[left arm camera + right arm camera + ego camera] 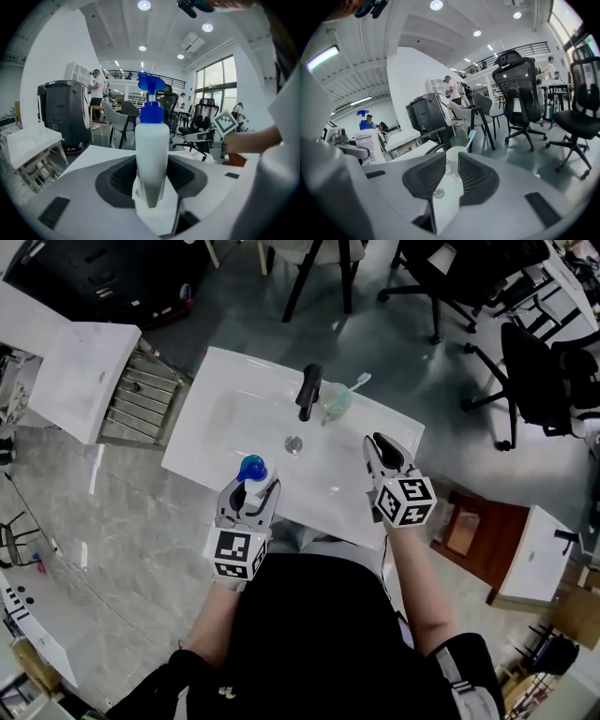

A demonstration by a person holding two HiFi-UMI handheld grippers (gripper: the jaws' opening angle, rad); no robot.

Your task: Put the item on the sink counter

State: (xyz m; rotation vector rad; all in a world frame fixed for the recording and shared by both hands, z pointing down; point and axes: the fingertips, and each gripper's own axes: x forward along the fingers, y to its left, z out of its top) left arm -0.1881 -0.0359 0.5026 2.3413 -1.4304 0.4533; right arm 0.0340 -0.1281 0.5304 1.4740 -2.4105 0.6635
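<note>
We see our left gripper (255, 493) (152, 176) with its fingers (117, 179) clamped on a white spray bottle (251, 469) (152, 145) with a blue trigger head. The bottle stands upright between them. From the head view it sits over the front left part of the white sink tabletop (190, 444), just left of the basin. We cannot tell whether its base touches the surface.

Our right gripper (382, 448) (450, 161) hovers over the right side of the basin. Its fingers (477, 180) stand a little apart, with nothing held in the narrow gap. Through that gap the right gripper view shows the round drain (294, 443) (438, 192) and a pale cup (336, 407) (457, 151) holding a toothbrush (359, 382) (471, 136).

A black faucet (309, 390) rises at the back of the basin, and the cup stands just to its right. The two grippers are well apart, one at each front corner of the basin. Office chairs (534, 381) stand on the grey floor beyond the sink.
</note>
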